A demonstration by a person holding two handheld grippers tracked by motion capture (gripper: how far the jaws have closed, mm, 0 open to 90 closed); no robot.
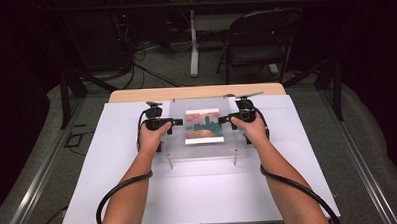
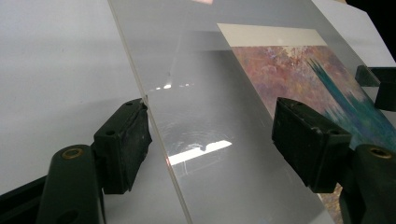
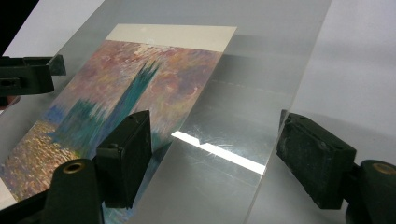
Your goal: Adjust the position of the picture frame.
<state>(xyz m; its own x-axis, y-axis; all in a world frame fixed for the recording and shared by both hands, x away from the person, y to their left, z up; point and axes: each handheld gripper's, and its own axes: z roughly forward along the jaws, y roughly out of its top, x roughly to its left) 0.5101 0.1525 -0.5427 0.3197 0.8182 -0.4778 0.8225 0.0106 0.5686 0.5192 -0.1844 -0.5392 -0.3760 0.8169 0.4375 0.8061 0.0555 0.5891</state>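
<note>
A clear acrylic sheet (image 1: 203,129) lies near the middle of a white board (image 1: 114,195) on the table, with a painted print (image 1: 203,126) of teal towers against a pink and orange sky showing through it. At the sheet's near edge, 2 metal pins (image 1: 170,162) stand upright.

The left gripper (image 1: 174,122) sits at the sheet's left edge and the right gripper (image 1: 226,119) at its right edge, each held in a hand.

In the left gripper view, the left gripper (image 2: 212,140) has its jaws wide apart, straddling the sheet's (image 2: 205,116) edge: one pad just beside that edge, the other over the print (image 2: 317,79). Nothing is clamped.

In the right gripper view, the right gripper (image 3: 215,156) is likewise spread open astride the sheet (image 3: 233,121), one pad over the print (image 3: 135,88), the other off the edge above the white board (image 3: 355,70).
</note>
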